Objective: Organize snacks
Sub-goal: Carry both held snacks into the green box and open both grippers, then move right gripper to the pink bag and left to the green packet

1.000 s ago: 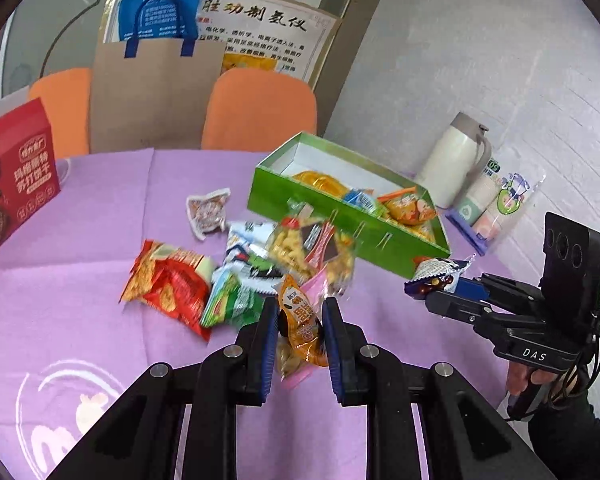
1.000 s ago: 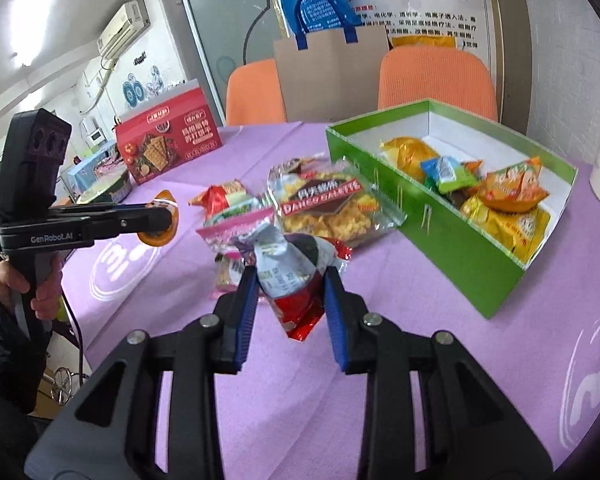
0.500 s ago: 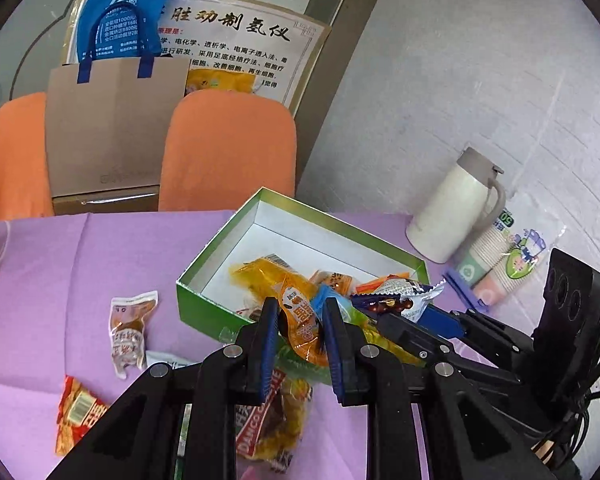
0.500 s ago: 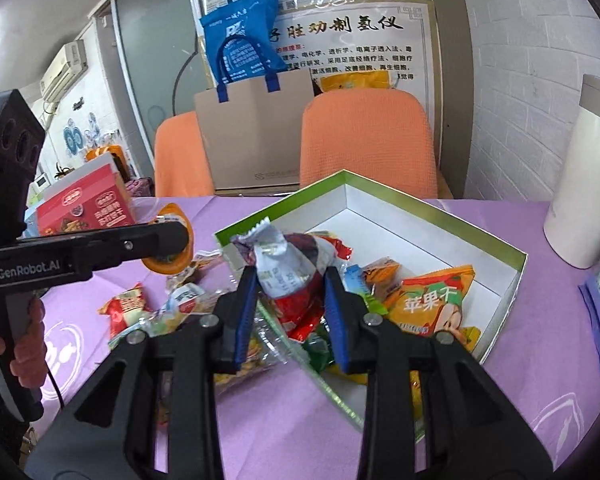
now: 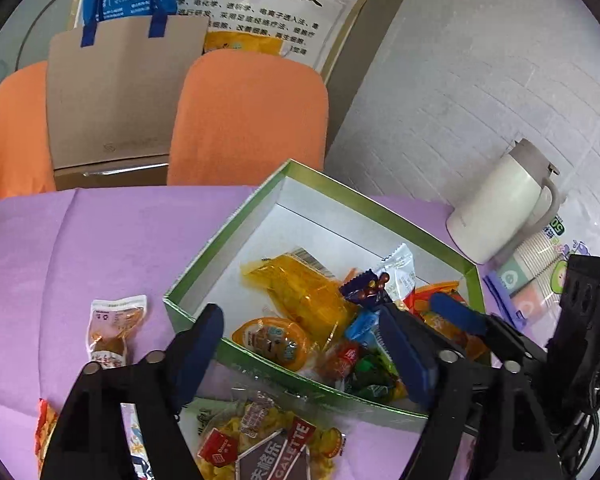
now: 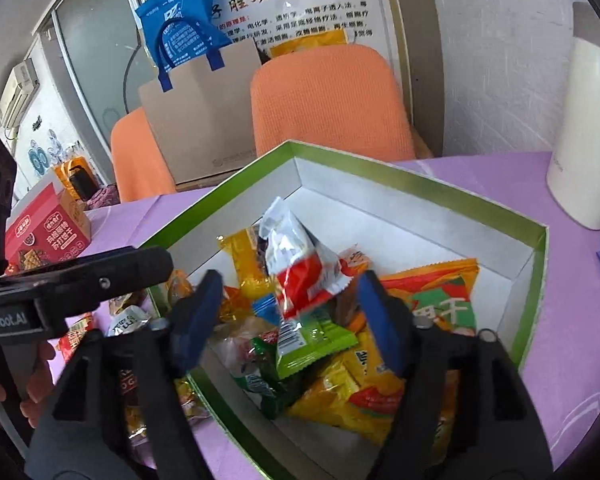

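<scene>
Snacks are piling up in the green box (image 5: 220,248), which is sitting on the purple tabletop (image 5: 100,248) at the centre of both views. The left tongs (image 5: 304,356) are opening over the box's near wall, their blue pads clear of the round orange packet (image 5: 270,342) lying just inside between them. The right tongs (image 6: 292,312) are opening too, and the white-and-red packet (image 6: 296,264) is standing loose between their pads above a green packet (image 6: 312,344) and an orange bag (image 6: 432,292). Outside the box, a small pale packet (image 5: 114,330) is lying at lower left of the left view, and a clear bag of yellow snacks (image 5: 260,440) is lying at the bottom. A white jug (image 5: 504,216) is standing at right.
</scene>
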A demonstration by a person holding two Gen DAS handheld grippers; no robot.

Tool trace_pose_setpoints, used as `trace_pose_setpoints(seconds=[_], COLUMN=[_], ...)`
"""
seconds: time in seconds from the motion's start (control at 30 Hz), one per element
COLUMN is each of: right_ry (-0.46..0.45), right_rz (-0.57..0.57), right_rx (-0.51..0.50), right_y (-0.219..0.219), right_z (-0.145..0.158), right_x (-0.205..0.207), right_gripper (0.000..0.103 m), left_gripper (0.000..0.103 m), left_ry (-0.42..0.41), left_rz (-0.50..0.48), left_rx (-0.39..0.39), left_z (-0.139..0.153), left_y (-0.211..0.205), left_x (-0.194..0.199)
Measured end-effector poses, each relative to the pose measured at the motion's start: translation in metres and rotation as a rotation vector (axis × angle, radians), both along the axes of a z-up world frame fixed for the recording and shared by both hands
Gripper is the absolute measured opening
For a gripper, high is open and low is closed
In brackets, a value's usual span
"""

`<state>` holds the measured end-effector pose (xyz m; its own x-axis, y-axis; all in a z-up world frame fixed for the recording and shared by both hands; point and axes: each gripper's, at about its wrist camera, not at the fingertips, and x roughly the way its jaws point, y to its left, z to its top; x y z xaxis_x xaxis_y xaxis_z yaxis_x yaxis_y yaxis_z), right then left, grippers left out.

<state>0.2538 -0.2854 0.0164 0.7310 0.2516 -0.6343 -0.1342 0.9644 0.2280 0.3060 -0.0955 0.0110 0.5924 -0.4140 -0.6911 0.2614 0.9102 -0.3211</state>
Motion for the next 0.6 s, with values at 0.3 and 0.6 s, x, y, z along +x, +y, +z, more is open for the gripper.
trace_pose_setpoints(seconds=[0.3, 0.6], right_ry=[-0.020, -0.058], right_rz=[-0.014, 0.021], right_rx=[-0.028, 0.057], right_y=[-0.009, -0.014], right_z=[0.006, 0.034], right_x=[-0.021, -0.077], right_gripper=[0.082, 0.090], left_gripper=[0.085, 0.085], left_ry=[-0.011, -0.070], left_rz=[0.027, 0.024], left_rx=[0.006, 0.051], left_z=[0.005, 0.035], left_y=[0.011, 0.024], left_x=[-0.013, -0.075])
